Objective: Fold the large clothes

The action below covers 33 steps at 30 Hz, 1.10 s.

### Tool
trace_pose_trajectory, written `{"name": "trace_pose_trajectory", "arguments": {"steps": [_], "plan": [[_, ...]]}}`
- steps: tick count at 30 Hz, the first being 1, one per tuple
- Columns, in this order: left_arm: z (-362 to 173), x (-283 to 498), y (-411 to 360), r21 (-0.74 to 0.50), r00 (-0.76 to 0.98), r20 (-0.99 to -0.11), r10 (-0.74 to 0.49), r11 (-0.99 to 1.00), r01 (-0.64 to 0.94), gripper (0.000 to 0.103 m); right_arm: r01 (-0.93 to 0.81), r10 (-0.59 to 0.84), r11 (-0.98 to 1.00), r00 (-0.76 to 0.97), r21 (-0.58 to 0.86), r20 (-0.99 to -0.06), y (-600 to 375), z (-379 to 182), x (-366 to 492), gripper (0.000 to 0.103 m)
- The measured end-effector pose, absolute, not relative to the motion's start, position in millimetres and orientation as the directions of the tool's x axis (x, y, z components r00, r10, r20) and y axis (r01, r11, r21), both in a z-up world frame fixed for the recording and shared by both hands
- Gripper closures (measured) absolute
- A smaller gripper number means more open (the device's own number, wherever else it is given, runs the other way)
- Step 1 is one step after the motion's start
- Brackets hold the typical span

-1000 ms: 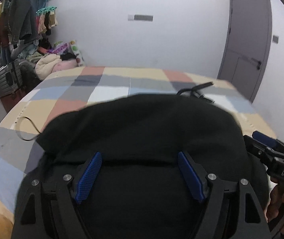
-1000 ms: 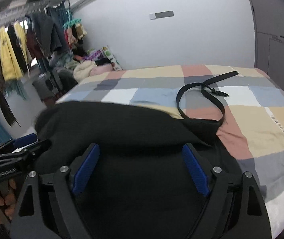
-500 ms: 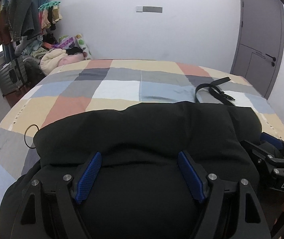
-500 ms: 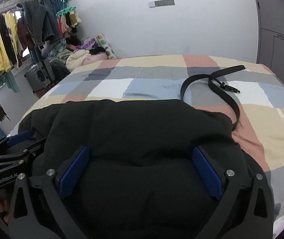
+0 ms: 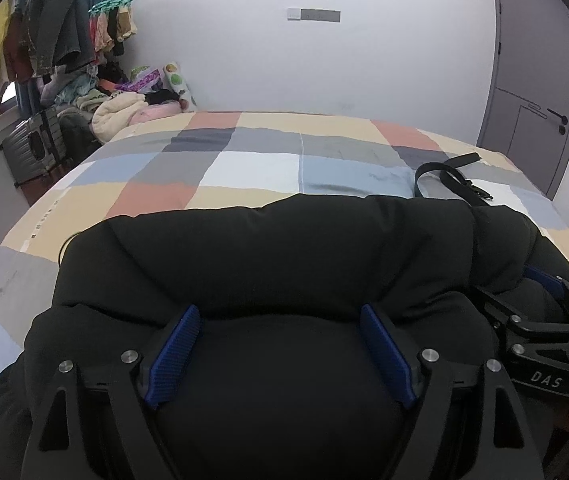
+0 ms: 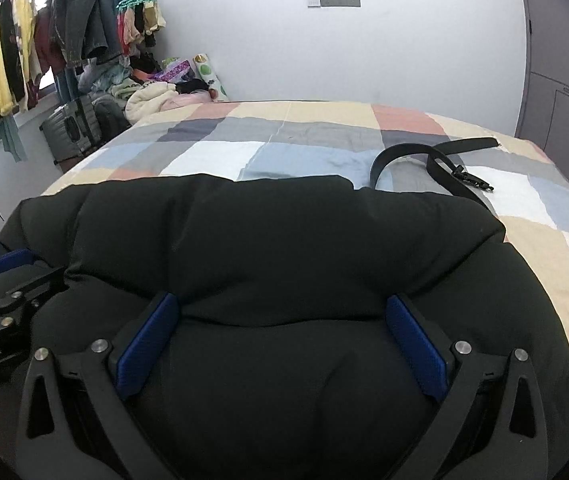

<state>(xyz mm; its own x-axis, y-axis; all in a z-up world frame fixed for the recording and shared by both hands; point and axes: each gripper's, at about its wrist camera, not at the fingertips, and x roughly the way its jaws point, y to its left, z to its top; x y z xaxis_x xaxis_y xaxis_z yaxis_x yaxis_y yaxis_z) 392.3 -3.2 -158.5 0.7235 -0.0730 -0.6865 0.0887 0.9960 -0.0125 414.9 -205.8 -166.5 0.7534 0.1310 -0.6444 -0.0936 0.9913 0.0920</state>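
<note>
Black, puffy fabric fills my near view: the coat [image 5: 284, 256] lies bunched on the patchwork bed [image 5: 252, 168]. I spread both grippers wide, left gripper [image 5: 280, 312] and right gripper [image 6: 280, 304] gripping nothing, fabric bulging between them. I'd press evenly to flatten this fold.

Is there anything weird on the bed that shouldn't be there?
Yes: a black belt lies looped on the checked bedspread just beyond the black coat. One end seems to run under the coat's far edge.
</note>
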Motion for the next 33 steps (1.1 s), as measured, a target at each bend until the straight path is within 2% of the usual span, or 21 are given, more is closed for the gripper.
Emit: {"name": "trace_pose_trajectory", "arguments": {"steps": [7,17,22,25,33], "plan": [[-152.6,373.8,7.9,-0.048,0.752,-0.651,-0.101,0.995,0.092,0.021,-0.129,0.197,0.980,0.748,0.151,-0.634,-216.6,-156.3,400.0,0.000],[-131.7,350.8,39.8,0.021,0.806,-0.591,0.020,1.000,-0.009,0.019,-0.114,0.136,0.991,0.800,0.075,-0.585,-258.2,-134.1,367.2,0.000],[-140.9,352.5,60.7,0.028,0.766,-0.641,0.036,0.999,-0.024,0.019,-0.020,0.089,0.992,0.805,0.123,-0.586,-291.8,-144.0,364.8,0.000],[-154.0,356.4,64.3,0.041,0.729,-0.683,0.042,0.999,-0.019,0.015,-0.029,0.108,0.990,0.778,0.136,-0.619,-291.9,-158.1,371.8,0.000],[-166.7,352.4,68.6,-0.005,0.731,-0.682,-0.001,1.000,-0.004,0.014,-0.049,0.147,0.984,0.765,0.171,-0.627,-288.4,-177.6,376.4,0.000]]}}
